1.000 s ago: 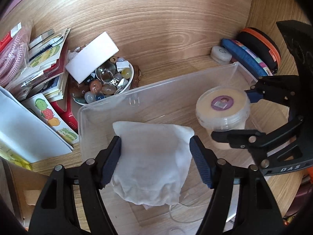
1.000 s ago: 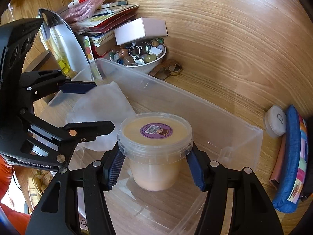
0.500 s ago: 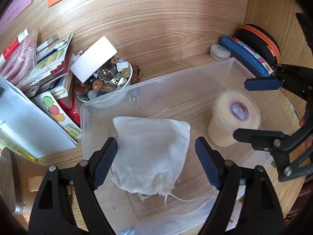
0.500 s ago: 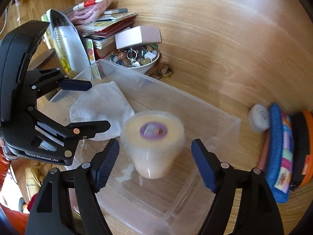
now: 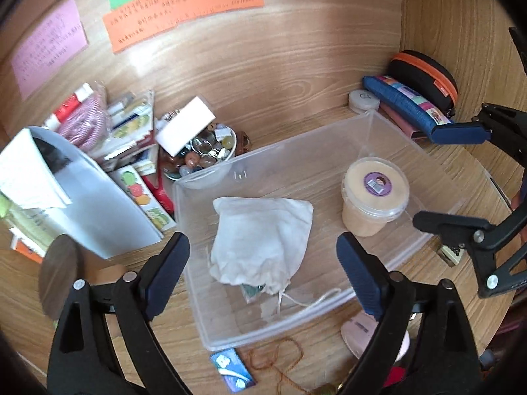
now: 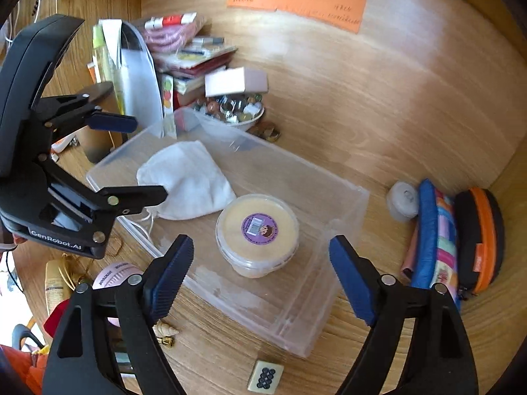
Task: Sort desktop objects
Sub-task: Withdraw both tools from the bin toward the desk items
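A clear plastic bin sits on the wooden desk. Inside it lie a white drawstring pouch and a lidded tub of beige paste with a purple sticker. My left gripper is open and empty, raised above the pouch. My right gripper is open and empty, raised above the tub. Each gripper shows in the other's view, the right one and the left one.
A bowl of stones with a white box on it, stacked booklets, and a white bag stand left. A blue pencil case, orange-trimmed case and small white jar lie right. A mahjong tile, card and string lie in front.
The right gripper opened and let go of the tub, which now stands in the bin. Both grippers rose and pulled back from the bin, the left one opening wider.
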A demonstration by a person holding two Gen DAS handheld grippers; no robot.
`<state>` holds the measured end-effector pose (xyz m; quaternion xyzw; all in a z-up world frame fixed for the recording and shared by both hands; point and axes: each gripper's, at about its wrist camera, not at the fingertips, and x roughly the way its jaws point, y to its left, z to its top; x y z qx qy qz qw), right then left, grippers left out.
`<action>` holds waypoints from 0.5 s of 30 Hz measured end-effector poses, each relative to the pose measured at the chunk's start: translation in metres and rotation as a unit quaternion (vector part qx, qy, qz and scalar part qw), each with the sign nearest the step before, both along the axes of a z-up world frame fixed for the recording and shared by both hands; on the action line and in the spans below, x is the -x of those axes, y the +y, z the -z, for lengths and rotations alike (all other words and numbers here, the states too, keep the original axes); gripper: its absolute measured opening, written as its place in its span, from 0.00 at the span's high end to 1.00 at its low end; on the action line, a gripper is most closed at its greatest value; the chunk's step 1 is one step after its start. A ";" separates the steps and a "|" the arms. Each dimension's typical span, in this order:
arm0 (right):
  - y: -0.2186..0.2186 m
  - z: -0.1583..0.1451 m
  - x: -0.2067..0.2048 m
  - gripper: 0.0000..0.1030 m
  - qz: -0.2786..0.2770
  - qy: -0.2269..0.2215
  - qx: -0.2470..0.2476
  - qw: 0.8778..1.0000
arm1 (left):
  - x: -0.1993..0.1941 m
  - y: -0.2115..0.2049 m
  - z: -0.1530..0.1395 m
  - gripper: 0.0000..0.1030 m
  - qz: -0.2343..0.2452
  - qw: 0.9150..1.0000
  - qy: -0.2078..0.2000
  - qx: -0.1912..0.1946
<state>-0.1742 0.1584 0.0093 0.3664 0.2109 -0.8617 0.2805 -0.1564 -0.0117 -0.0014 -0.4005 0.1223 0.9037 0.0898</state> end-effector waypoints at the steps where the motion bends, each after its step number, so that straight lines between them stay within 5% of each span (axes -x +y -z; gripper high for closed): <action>1: 0.001 -0.003 -0.004 0.20 0.002 0.008 -0.001 1.000 | -0.006 0.000 -0.004 0.08 -0.003 1.000 0.007 0.003; 15: 0.032 -0.016 -0.041 0.17 0.042 0.021 0.083 0.995 | -0.056 -0.024 -0.036 0.04 -0.044 0.997 0.062 -0.021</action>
